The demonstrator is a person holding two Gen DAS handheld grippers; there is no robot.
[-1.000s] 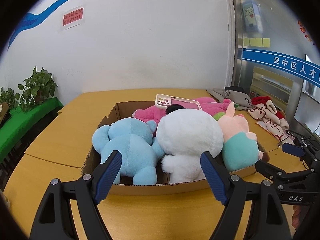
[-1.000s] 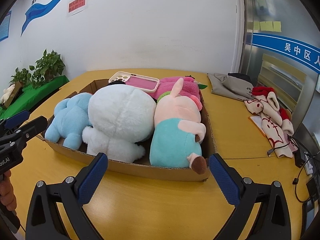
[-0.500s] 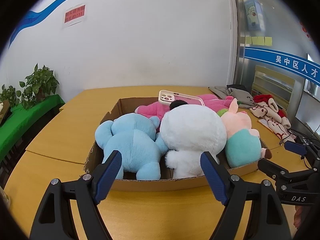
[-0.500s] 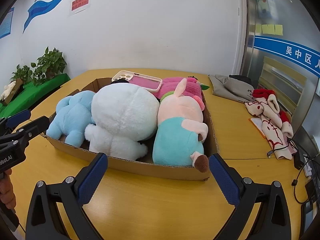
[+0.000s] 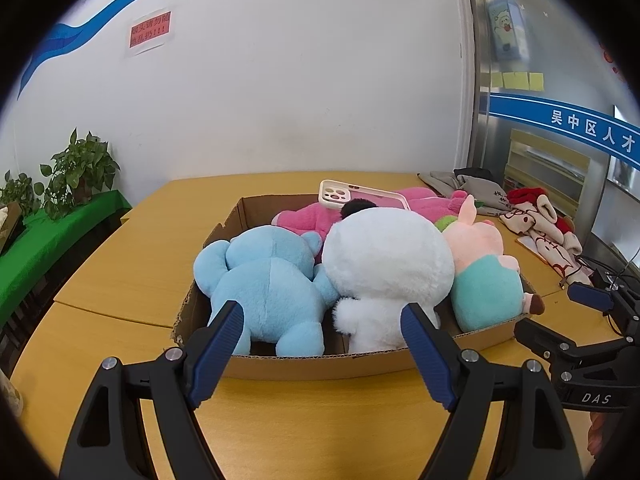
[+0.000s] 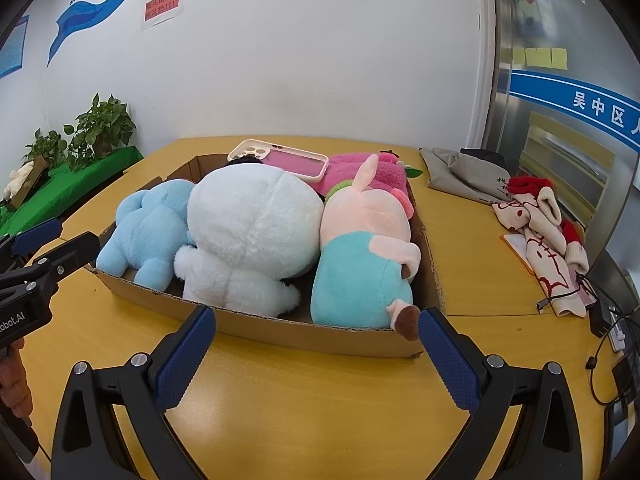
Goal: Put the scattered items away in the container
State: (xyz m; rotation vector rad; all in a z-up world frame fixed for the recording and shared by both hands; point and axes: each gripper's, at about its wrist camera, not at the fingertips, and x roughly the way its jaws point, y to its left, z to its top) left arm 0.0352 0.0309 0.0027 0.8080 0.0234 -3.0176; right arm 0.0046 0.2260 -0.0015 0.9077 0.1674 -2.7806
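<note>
A shallow cardboard box (image 5: 320,366) (image 6: 320,332) on the yellow table holds a blue plush (image 5: 264,280) (image 6: 148,224), a white plush (image 5: 384,264) (image 6: 252,224), a pink-and-teal pig plush (image 5: 486,276) (image 6: 360,256) and a pink plush (image 5: 424,204) (image 6: 352,172). A pink phone case (image 5: 360,196) (image 6: 280,158) lies on top at the back. My left gripper (image 5: 322,350) is open and empty, just in front of the box. My right gripper (image 6: 316,350) is open and empty, in front of the box's right part.
Grey cloth (image 6: 464,176) and a red-and-white cloth toy (image 6: 540,236) lie on the table right of the box. Cables and a power strip (image 6: 612,328) sit at the right edge. Potted plants (image 5: 76,172) stand on a green shelf to the left.
Both grippers have drawn back a little from the box and tilted slightly upward. The box and the toys have not moved.
</note>
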